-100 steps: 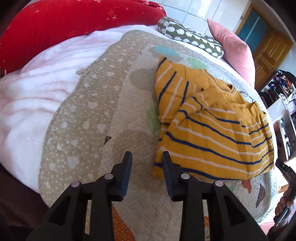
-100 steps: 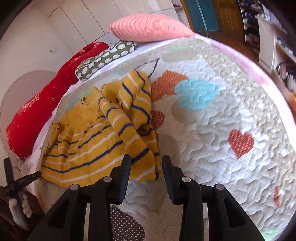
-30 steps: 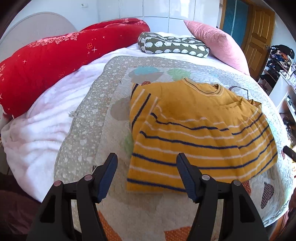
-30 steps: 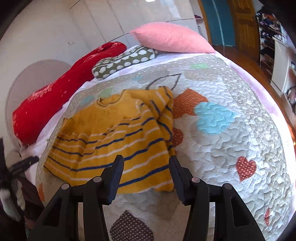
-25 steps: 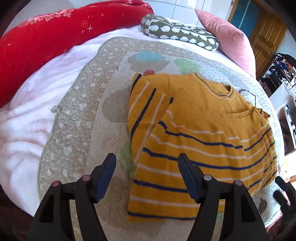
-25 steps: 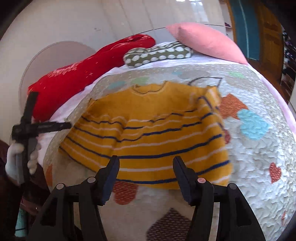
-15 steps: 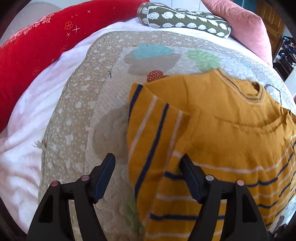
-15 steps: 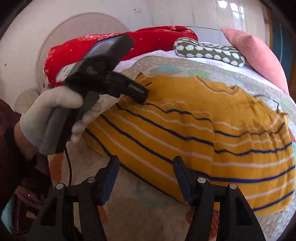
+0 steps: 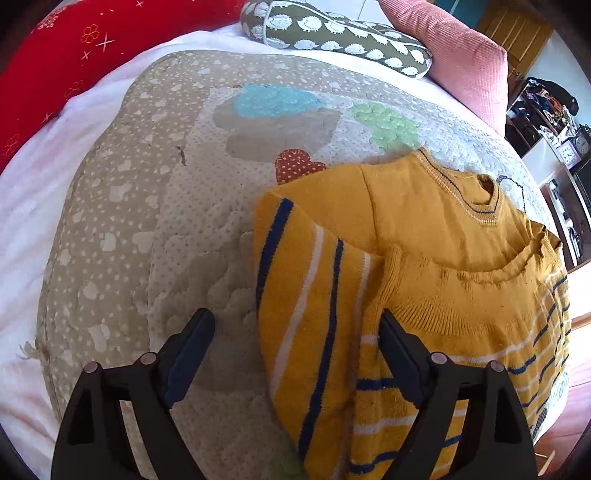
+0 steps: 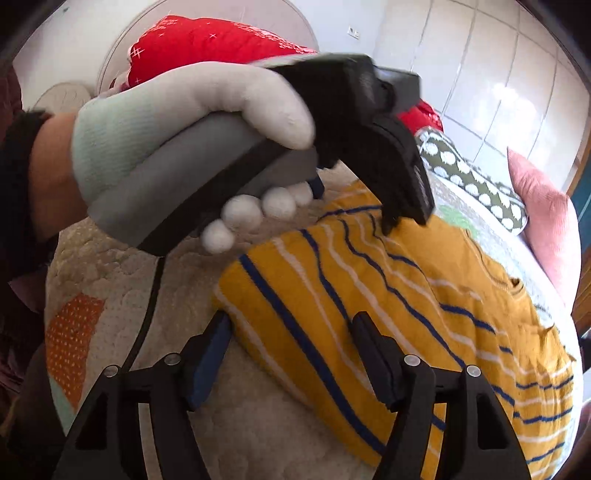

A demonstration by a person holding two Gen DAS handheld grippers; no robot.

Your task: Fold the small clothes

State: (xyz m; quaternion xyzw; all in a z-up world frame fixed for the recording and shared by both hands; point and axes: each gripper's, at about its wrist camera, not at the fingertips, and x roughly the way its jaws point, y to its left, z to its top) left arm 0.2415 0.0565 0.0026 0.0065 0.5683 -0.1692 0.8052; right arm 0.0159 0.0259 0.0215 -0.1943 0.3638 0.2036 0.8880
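Sweater [image 9: 424, 266], mustard yellow with navy and white stripes, lies flat on the quilt [image 9: 155, 206] that covers the bed. From the left wrist camera its ribbed neckline [image 9: 476, 206] sits at the far end, toward the pillows, and its hem runs out of frame near the camera, so the long axis goes from the near edge of the bed up toward the headboard side. A striped sleeve [image 9: 306, 317] is folded in over the body along the garment's left edge, lying roughly parallel to that axis.

Only the left wrist view shows the sleeve fold and the collar clearly, along with the green hedgehog-print cushion [image 9: 332, 33], the pink pillow [image 9: 450, 48] and the red bolster [image 9: 55, 62] beyond. The left gripper [image 9: 295, 332] is spread wide, its jaws straddling the folded sleeve from above and closed on nothing.

Only the right wrist view shows the white-gloved left hand [image 10: 184, 147] wrapped round the grey handle, with the left gripper's black tips down on the striped fabric at the sweater's edge. The right gripper [image 10: 291, 343] is likewise wide open, one finger [image 10: 210, 354] over the quilt just beside the sweater's corner, the other over the stripes, gripping nothing.
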